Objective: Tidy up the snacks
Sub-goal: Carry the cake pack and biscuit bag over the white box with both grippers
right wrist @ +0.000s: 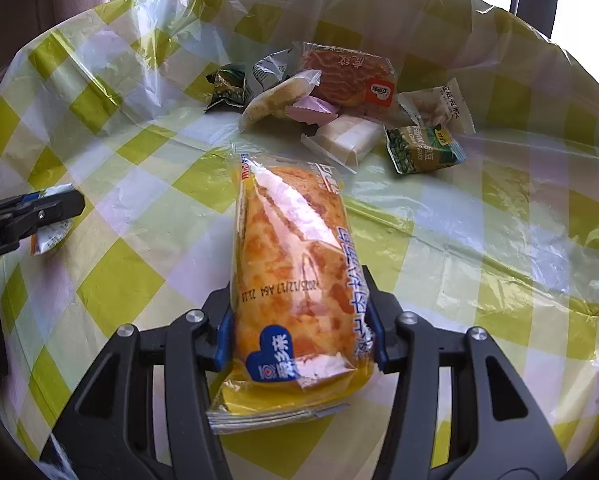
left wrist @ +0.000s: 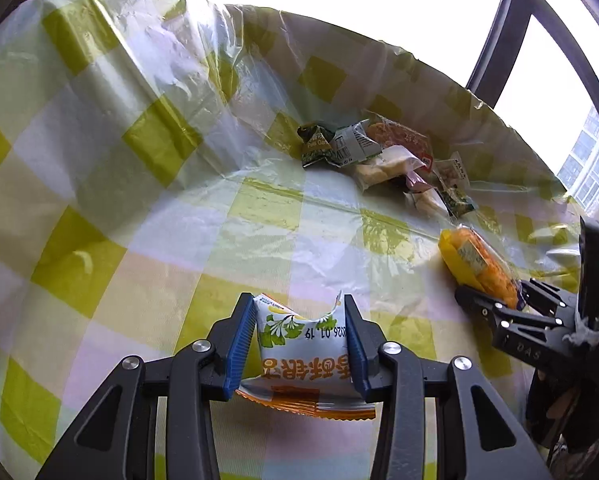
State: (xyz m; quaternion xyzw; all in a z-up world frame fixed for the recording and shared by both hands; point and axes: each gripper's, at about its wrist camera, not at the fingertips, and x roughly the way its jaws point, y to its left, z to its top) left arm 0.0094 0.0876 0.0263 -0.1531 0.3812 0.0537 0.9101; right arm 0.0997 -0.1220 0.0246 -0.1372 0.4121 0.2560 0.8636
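My left gripper [left wrist: 299, 320] is shut on a small white snack packet [left wrist: 303, 352] with green leaves and orange print, held above the checked tablecloth [left wrist: 139, 240]. My right gripper [right wrist: 299, 300] is shut on a long yellow bread packet [right wrist: 291, 264]. In the left wrist view the right gripper [left wrist: 495, 300] and its bread packet [left wrist: 475, 264] are at the right. In the right wrist view the left gripper [right wrist: 55, 204] shows at the left edge with its packet [right wrist: 49, 236]. A pile of several snack packets [right wrist: 339, 96] lies at the far side; it also shows in the left wrist view [left wrist: 383, 152].
The table is covered in yellow-green checked cloth under clear plastic film [right wrist: 499, 220]. The film wrinkles and rises at the far edge [left wrist: 203, 60]. A window [left wrist: 539, 80] is behind. A green bean packet [right wrist: 423, 148] lies at the pile's right.
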